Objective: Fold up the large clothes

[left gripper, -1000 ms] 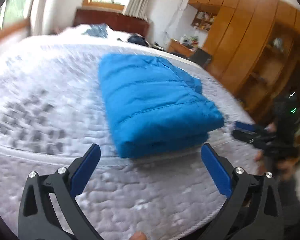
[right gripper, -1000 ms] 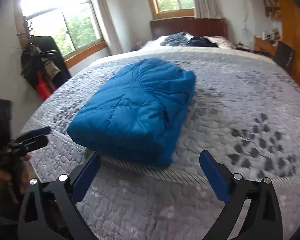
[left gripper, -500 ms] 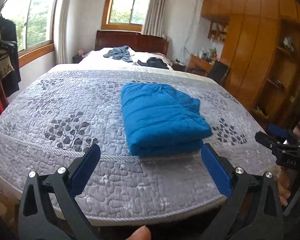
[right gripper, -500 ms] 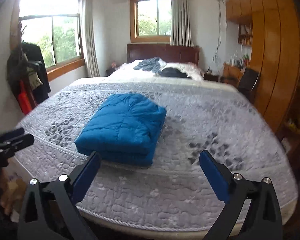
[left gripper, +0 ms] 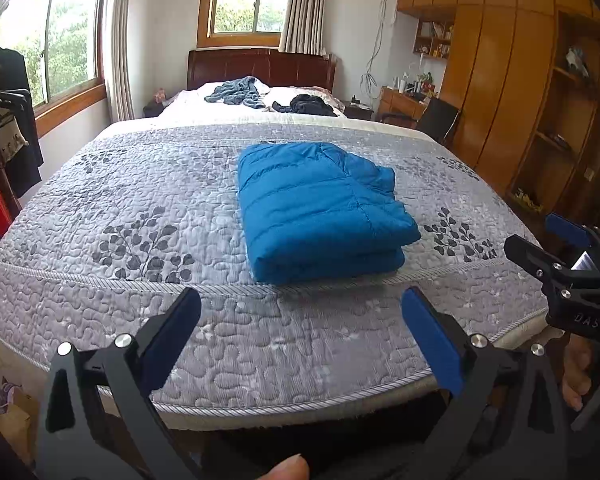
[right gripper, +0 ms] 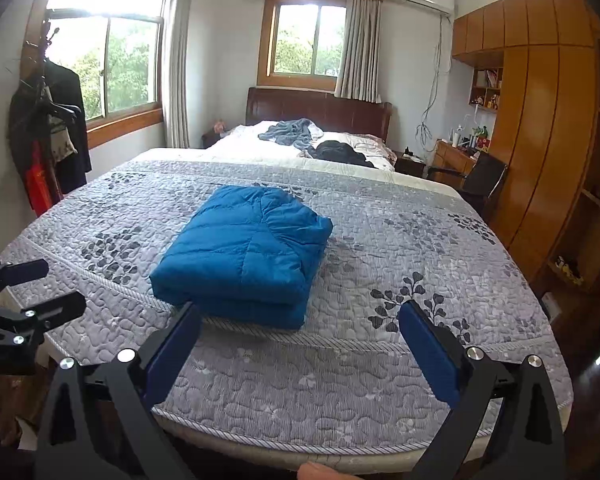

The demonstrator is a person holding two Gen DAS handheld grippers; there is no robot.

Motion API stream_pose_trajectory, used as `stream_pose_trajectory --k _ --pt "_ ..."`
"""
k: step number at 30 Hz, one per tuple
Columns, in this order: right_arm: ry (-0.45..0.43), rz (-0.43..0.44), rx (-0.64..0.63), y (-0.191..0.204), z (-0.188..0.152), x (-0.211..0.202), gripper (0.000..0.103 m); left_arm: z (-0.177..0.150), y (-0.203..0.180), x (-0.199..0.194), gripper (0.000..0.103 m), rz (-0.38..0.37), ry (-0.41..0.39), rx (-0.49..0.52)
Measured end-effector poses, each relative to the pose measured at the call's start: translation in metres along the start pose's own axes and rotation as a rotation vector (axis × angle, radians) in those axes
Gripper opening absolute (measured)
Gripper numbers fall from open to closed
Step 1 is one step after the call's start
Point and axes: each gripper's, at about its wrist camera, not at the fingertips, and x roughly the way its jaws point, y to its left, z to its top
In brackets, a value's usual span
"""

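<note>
Plainly, the blue padded garment point(left gripper: 320, 208) lies folded into a thick rectangular bundle on the grey quilted bedspread point(left gripper: 140, 216), well ahead of both pairs of jaws and touched by neither. The left gripper point(left gripper: 300, 328) has its jaws spread wide apart with nothing between them, and it hangs over the near edge of the bed. From its jaws the bundle sits straight ahead and a little to the right. The right gripper point(right gripper: 298, 336) likewise has its jaws apart and empty. In the right wrist view the bundle lies ahead and to the left of its jaws, with the near left corner close to the left fingertip in the picture, though I judge it apart from it.

The bundle's long axis runs away from the jaws, toward the headboard point(right gripper: 320, 110), so its short folded edge faces both grippers. That edge shows two stacked layers, which suggests the folding is largely done. Neither gripper is clearly nearer; both stand back off the foot of the bed, the right perhaps slightly closer to the near corner. Any further move would mean reaching forward over the bedspread to that short near edge, one gripper toward each corner. Loose clothes point(left gripper: 236, 94) lie far beyond, by the pillows
</note>
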Motion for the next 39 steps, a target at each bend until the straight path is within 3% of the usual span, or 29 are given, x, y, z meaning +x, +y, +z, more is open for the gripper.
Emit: stream_pose_trajectory --k 39 --pt "-0.008 0.018 0.021 0.0016 -0.0031 -0.0014 0.099 -0.0018 -0.0003 0.0004 0.100 -0.009 0.007 -0.032"
